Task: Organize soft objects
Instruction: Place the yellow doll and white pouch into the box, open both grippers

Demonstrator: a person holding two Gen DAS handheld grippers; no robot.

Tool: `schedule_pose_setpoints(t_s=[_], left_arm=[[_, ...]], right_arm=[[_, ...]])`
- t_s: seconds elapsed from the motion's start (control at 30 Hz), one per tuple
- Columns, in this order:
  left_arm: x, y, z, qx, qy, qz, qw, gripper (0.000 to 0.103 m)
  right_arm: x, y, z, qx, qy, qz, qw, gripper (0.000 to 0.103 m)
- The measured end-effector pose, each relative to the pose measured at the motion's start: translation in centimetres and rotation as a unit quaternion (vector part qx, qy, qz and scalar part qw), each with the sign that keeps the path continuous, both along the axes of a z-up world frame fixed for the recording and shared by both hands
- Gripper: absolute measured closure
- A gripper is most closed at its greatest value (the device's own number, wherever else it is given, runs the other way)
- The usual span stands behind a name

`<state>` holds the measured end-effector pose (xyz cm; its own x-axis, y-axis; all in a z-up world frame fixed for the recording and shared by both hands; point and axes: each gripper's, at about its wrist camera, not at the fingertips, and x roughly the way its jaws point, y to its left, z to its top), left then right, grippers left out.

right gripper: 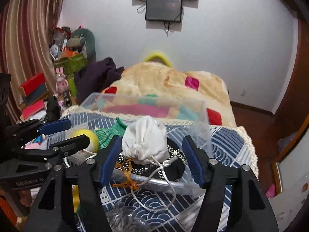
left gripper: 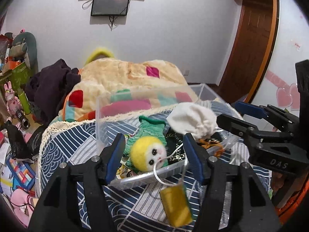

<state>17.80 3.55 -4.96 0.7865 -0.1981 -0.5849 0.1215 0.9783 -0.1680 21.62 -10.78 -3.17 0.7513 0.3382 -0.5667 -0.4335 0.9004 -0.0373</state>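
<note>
A clear plastic box point(left gripper: 135, 179) stands on a blue patterned cloth point(left gripper: 81, 145). In it lie a yellow-headed doll in a green knit top point(left gripper: 148, 150), a white drawstring pouch point(left gripper: 193, 119) and a black patterned item point(right gripper: 173, 166). The doll's yellow tag point(left gripper: 175, 205) hangs over the box's front rim on a white cord. My left gripper point(left gripper: 153, 154) is open, its fingers on either side of the doll. My right gripper point(right gripper: 151, 160) is open, its fingers on either side of the white pouch point(right gripper: 146, 141). Each gripper also shows in the other's view.
A patchwork blanket point(left gripper: 125, 77) and dark clothing point(left gripper: 52, 85) lie on the bed behind the box. Toys, boxes and clutter point(left gripper: 17, 116) crowd the floor at the left. A wooden door point(left gripper: 253, 44) is at the right, and screens point(left gripper: 110, 3) hang on the wall.
</note>
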Motion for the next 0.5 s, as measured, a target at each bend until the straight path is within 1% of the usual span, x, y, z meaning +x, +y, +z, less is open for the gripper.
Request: schedule_pose_setpoints(t_s=[0.07,0.17,0.2,0.23,0.27,0.3,0.37,0.5], left_arm=[[-1.0,0.0,0.9,0.003,-0.014,0.003,0.9999,0.033],[-2.6,0.1,1.8,0.008,-0.031,0.003,0.9995,0.031],[-3.2,0.1,2.0,0.004,-0.032,-0.001,0.9995,0.031],[-3.5,0.1,2.0,0.000,-0.032,-0.003,0.9995,0.028],[-4.0,0.1,2.0,-0.006,-0.032,-0.005,0.9995,0.023],[-4.6,0.0,1.8,-0.009,-0.032,-0.004,0.9994,0.022],[-5.4,-0.1,1.4,-0.009,-0.031,-0.004,0.9995,0.021],[-6.2,-0.9,-0.4,-0.001,-0.009,-0.009,0.9999,0.021]], right_arm=[[-0.7,-0.2,0.6,0.008,-0.009,0.001,1.000,0.039],[-2.2,-0.6,1.4,0.020,-0.025,0.005,0.999,0.035],[-2.6,-0.7,1.4,0.021,-0.028,0.007,0.999,0.033],[-3.1,-0.8,1.4,0.023,-0.032,0.010,0.999,0.032],[-3.7,-0.8,1.3,0.022,-0.034,0.012,0.999,0.031],[-4.2,-0.9,1.0,0.019,-0.035,0.014,0.999,0.029],[-4.7,-1.0,0.3,0.016,-0.028,0.017,0.999,0.029],[-5.7,-1.0,-1.9,0.010,0.002,0.023,1.000,0.029]])
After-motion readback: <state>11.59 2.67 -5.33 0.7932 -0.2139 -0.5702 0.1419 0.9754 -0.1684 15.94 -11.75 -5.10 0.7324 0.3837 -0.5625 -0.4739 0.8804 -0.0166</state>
